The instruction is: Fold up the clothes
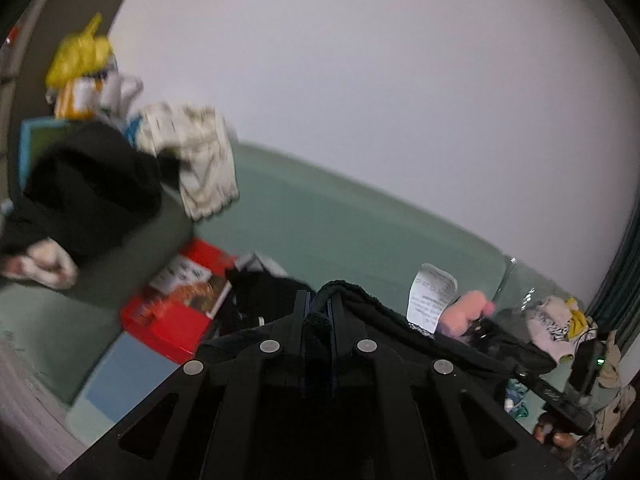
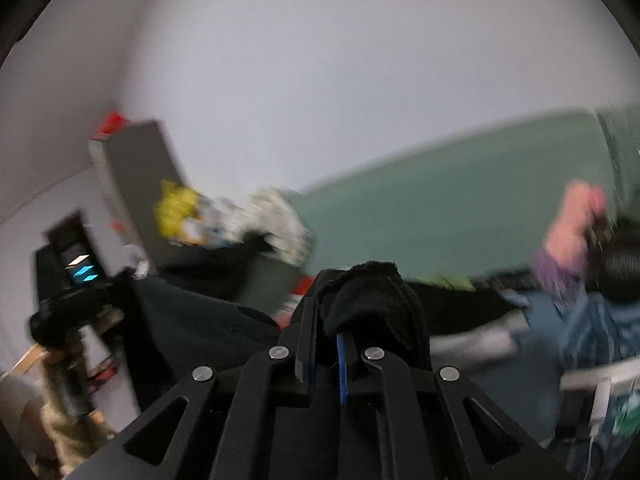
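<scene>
Two claws, each closed nearly tight on the same black garment (image 1: 384,316): your left claw (image 1: 320,304) pinches a folded edge of it between its fingers, and your right claw (image 2: 340,304) has a thick bunch of the dark cloth (image 2: 372,292) wedged at its tips. The garment hangs between them, in front of the green sofa (image 1: 340,216), with the rest of the fabric drooping down and away to either side.

Both views are smeared, so judge the following with care. The right grip looks lumpy, more a wad than a clean edge; if you pull the two claws apart hard, that wad could slide out and the garment would drop onto the clutter below. The red box (image 1: 172,312) and the loose paper slip (image 1: 432,296) lie just under the hanging cloth, and a trailing hem could drag them along. The pile of clothes (image 1: 192,152) on the sofa arm is near your left side; a wide swing might catch it. You also seem to hold uneven points, which would likely give a skewed fold once laid down.
</scene>
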Demonstrator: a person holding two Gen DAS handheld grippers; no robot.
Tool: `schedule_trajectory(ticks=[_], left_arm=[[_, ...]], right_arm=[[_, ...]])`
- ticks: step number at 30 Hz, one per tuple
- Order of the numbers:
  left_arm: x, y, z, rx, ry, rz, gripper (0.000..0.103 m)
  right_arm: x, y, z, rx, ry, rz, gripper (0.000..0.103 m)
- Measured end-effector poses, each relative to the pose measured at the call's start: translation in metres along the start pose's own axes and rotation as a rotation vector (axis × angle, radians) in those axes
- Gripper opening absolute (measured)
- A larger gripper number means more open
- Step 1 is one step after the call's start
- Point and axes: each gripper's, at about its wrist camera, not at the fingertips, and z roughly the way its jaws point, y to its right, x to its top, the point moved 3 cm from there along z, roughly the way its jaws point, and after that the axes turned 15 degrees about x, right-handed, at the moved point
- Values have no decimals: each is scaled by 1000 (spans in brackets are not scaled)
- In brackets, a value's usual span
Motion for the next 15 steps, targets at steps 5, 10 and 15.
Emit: schedule_trajectory(ticks=[5, 10, 15], left_arm=[[-16, 13, 133, 74, -118, -7, 8], [-70, -6, 251, 229, -330, -64, 29], [-129, -62, 286, 267, -521, -229, 58]], right_arm=[[-9, 92, 92, -201, -117, 83, 8], [-35, 191, 169, -276, -248, 227, 13], [-76, 239, 183, -303, -360, 335, 56]])
